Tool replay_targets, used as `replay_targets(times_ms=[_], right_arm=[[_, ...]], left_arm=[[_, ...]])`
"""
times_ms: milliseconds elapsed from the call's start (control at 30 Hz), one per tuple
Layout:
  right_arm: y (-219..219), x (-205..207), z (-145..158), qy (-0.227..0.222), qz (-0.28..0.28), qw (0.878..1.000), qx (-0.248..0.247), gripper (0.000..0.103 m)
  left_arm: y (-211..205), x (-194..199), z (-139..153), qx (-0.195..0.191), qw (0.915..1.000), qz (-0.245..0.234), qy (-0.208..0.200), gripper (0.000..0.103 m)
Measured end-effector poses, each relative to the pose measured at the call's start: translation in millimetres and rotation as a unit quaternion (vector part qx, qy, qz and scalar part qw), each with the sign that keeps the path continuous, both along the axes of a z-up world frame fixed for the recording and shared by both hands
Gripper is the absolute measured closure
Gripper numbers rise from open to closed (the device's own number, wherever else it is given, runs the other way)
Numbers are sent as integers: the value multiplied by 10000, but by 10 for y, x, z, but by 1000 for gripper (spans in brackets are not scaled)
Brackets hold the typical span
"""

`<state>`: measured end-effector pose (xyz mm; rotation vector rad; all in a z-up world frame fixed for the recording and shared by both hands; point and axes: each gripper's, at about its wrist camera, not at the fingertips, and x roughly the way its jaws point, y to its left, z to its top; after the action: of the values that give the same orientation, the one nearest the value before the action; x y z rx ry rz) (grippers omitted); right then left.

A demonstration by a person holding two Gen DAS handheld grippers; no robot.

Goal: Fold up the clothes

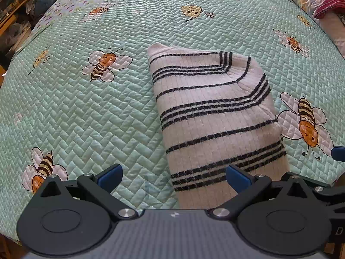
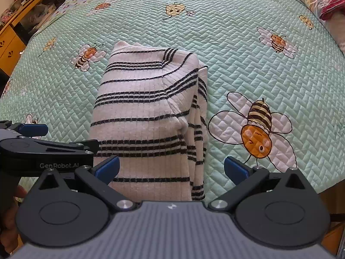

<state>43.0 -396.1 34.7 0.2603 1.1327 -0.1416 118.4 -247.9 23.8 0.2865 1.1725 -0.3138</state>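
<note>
A white ribbed sweater with black stripes [image 1: 215,116] lies folded into a long narrow strip on the bed, running away from me. In the right wrist view the same sweater [image 2: 148,116] shows a sleeve layer folded along its right side. My left gripper [image 1: 173,178] hovers open over the sweater's near left edge, nothing between its blue pads. My right gripper [image 2: 171,170] is open too, straddling the near end of the sweater. The left gripper [image 2: 32,129] also shows at the left edge of the right wrist view, and the tip of the right gripper [image 1: 338,153] at the left view's right edge.
The bed carries a mint quilted cover [image 1: 86,108] printed with bees. Pillows and a red striped cloth [image 1: 330,4] lie at the far right. Wooden shelves [image 2: 13,32] stand beyond the bed's left side. A hand [image 2: 13,194] holds the left tool.
</note>
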Motion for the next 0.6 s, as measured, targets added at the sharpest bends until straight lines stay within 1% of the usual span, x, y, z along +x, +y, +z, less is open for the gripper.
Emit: replay_targets(times_ms=[600], right_arm=[[-25, -6, 7, -21, 25, 10000, -36, 1]], left_arm=[[-18, -19, -1, 5, 10000, -16, -49, 1]])
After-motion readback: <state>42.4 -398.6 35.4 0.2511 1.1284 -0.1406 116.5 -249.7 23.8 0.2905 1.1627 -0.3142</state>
